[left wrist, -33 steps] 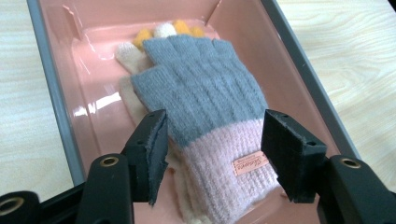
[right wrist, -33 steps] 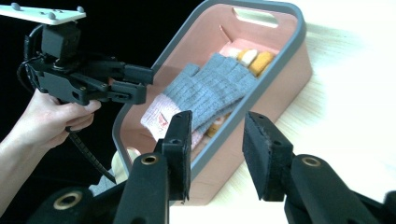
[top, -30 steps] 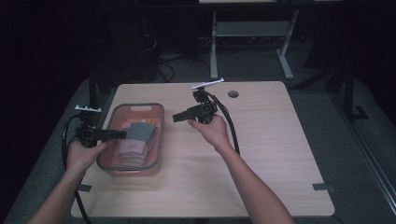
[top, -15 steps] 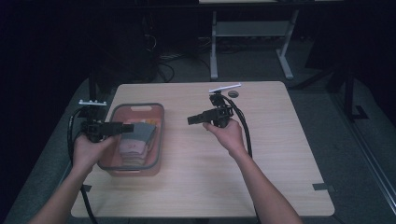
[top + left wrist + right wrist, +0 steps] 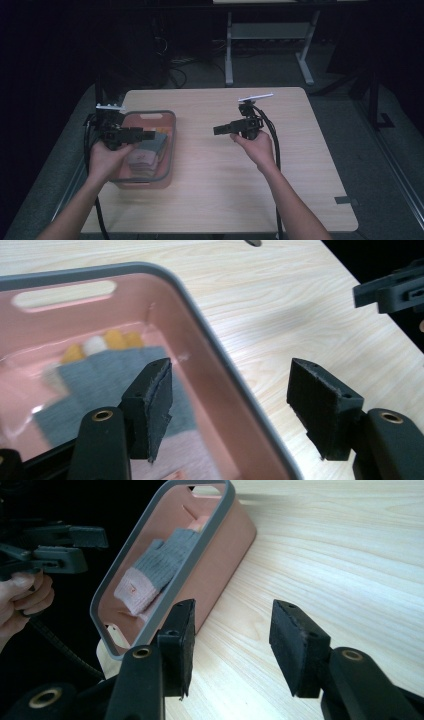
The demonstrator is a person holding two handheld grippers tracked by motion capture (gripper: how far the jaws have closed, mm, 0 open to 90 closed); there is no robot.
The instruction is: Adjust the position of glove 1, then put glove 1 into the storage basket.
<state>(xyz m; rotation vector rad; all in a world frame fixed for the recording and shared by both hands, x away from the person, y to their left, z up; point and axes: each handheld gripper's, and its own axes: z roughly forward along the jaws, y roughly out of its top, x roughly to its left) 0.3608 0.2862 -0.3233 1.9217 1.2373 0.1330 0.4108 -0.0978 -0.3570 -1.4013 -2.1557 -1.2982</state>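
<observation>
In the high view, the pink plastic bin with a grey rim [image 5: 165, 145] sits at centre left on the light wooden table [image 5: 300, 170], holding a grey-and-pink knitted sock [image 5: 147, 150]. The left gripper [image 5: 145, 134] hovers over it and the right gripper [image 5: 218, 130] is at centre frame; both have jaws released and just been opening, nothing between them.

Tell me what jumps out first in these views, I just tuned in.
A pink bin with a grey rim sits at the table's left, a grey and pink glove lying inside. The left gripper hovers over it, the right gripper above bare wood, both with nothing between their jaws.
</observation>
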